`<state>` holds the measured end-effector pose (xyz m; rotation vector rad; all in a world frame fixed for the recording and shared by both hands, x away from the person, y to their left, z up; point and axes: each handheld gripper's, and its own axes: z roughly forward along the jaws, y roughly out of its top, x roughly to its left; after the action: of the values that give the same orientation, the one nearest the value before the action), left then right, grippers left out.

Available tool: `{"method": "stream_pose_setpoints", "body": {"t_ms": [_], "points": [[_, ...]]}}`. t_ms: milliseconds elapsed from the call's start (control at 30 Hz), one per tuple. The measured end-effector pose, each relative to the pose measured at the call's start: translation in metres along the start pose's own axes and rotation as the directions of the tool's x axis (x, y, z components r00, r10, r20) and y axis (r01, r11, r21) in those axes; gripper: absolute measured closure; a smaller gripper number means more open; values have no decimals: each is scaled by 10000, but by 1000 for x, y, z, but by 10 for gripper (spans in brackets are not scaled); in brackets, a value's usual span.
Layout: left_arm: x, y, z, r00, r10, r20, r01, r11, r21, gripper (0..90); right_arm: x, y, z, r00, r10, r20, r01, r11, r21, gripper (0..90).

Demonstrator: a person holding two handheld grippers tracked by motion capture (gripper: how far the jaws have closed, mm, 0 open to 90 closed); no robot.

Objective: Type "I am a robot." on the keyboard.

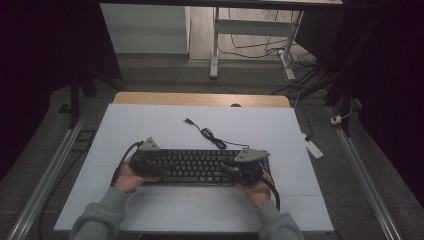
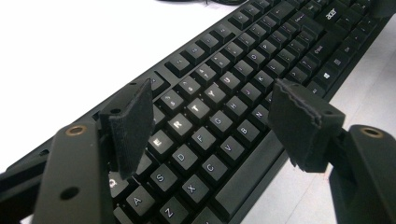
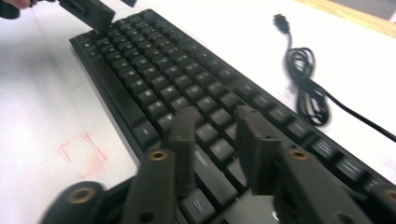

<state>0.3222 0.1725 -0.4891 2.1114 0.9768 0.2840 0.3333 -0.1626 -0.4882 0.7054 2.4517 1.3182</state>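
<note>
Near the counter's [image 1: 150, 120] front edge, both tools, left [image 2: 210, 121] and right [image 3: 212, 144], were held released over the keyboard [image 1: 200, 165]; keys could be struck if lowered carelessly.

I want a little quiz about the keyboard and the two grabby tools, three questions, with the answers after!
1. True or false: the left gripper has its fingers spread wide over the keyboard.
2. What lies on the white table behind the keyboard: A a mouse, B a coiled black cable, C a cup?
3. Fill in: the right gripper hangs over the keyboard's ____.

Key: 1 true. 2 B. 3 keys.
</note>
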Motion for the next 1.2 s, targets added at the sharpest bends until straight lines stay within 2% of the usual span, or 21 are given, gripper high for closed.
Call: {"method": "stream_pose_setpoints", "body": {"t_ms": [133,200,400,867,1200], "points": [[-1,0,0,10000,17,23,-17,10000,26,312,2,5,11,9994,54,-344,-48,9998,184,858],[-1,0,1,10000,23,20,-23,10000,38,313,2,7,16,9989,139,-443,-126,9994,309,893],[0,0,2,10000,57,4,-57,9999,83,312,3,13,31,9980,253,-581,-231,9990,376,895],[1,-1,2,10000,98,16,-98,9998,145,311,2,22,66,9981,281,-544,-240,9969,751,894],[1,-1,2,10000,87,22,-88,9999,149,311,2,28,80,9986,230,-472,-179,9941,1067,893]]}}
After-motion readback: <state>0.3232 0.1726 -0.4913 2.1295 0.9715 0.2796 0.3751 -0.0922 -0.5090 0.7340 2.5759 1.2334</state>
